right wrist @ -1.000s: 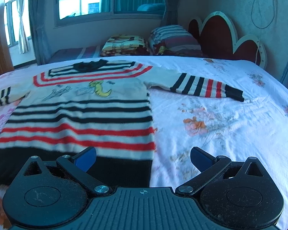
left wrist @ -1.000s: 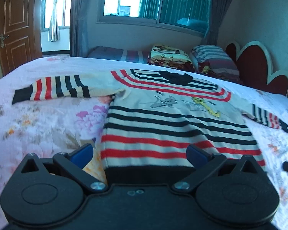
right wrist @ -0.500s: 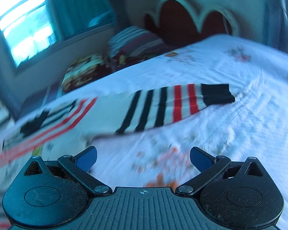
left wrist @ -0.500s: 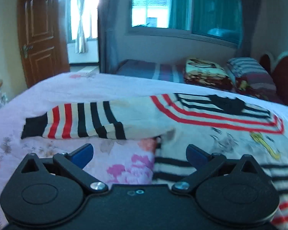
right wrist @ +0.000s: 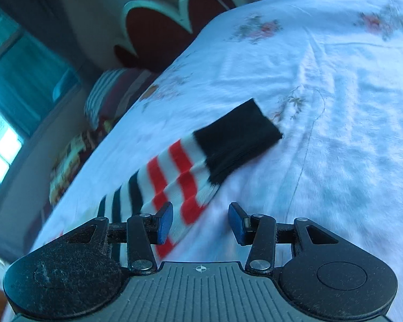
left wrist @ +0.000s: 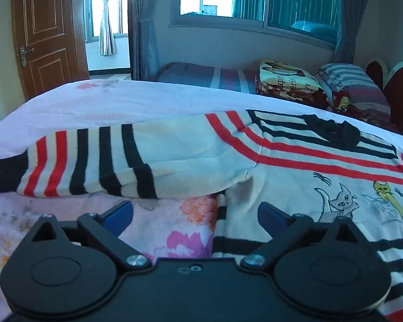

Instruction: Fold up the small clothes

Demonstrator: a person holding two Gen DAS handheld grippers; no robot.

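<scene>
While the sweater (left wrist: pixel 295 166) lies flat on the bed (left wrist: pixel 121 102), both hand-held grippers have moved out from its hem to its sleeves.

Compared with a second ago, the left hand-held gripper (left wrist: pixel 196 214) has shifted from the hem to the armpit, jaws wide apart and holding nothing, with the left sleeve (left wrist: pixel 94 161) stretched out just ahead of it. The right hand-held gripper (right wrist: pixel 200 224) has swung to the right sleeve (right wrist: pixel 201 166) and tilted; its jaws have narrowed but remain parted, the striped edge of the sleeve lying between them. That view is blurred. The sweater is cream with red and black stripes, black cuffs and collar, and cartoon cats (left wrist: pixel 362 201) on the chest.
</scene>
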